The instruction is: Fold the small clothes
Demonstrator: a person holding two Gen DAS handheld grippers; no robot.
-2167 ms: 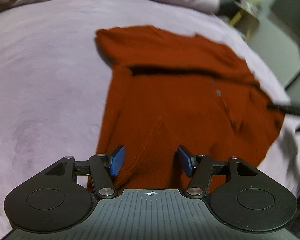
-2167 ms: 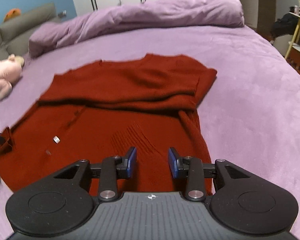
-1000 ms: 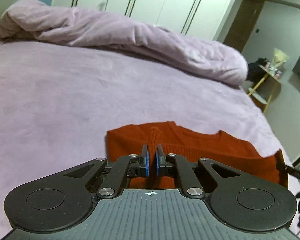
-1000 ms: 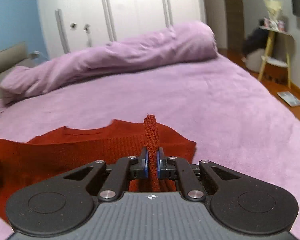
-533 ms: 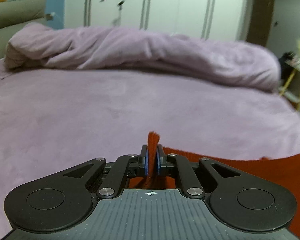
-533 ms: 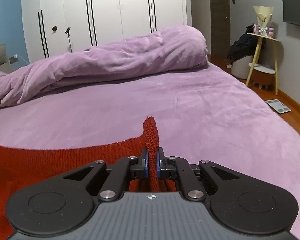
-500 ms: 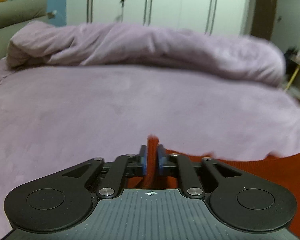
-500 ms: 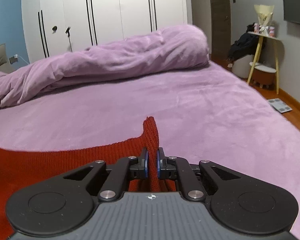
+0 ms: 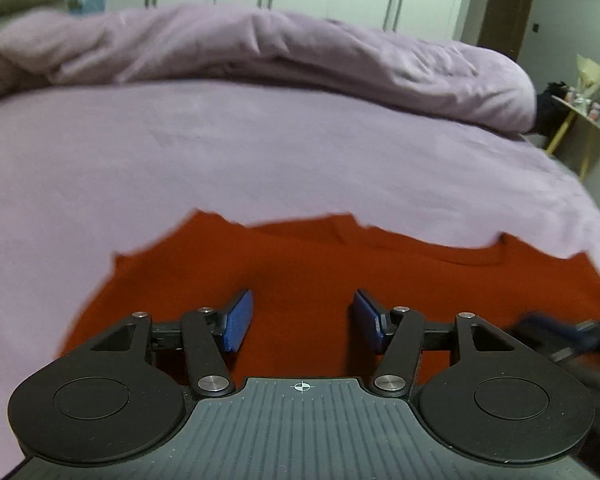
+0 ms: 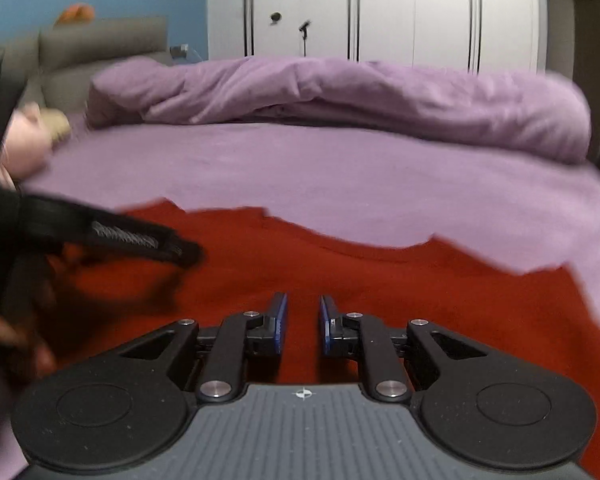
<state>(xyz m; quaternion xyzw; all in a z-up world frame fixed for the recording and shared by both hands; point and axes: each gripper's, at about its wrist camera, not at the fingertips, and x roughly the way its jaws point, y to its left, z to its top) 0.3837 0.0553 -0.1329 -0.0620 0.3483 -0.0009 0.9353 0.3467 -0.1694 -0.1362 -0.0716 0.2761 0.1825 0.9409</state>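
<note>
As both tongs gape, sweater (image 9: 300, 272) lies beneath.

A wide bed (image 9: 260, 152) covered by a smooth lilac sheet fills both views, its surface running from the near edge back to the far wall. Across its far side lies a rumpled duvet (image 9: 284, 52) of the same lilac, bunched into a long roll from left to right, and at the far left edge in the right wrist view a pale pink soft toy (image 10: 28, 140) rests on the sheet, too blurred to tell more. On the near part of the bed a rust-red knitted garment (image 9: 308, 272) lies flat on the sheet, its far edge uneven.
</note>
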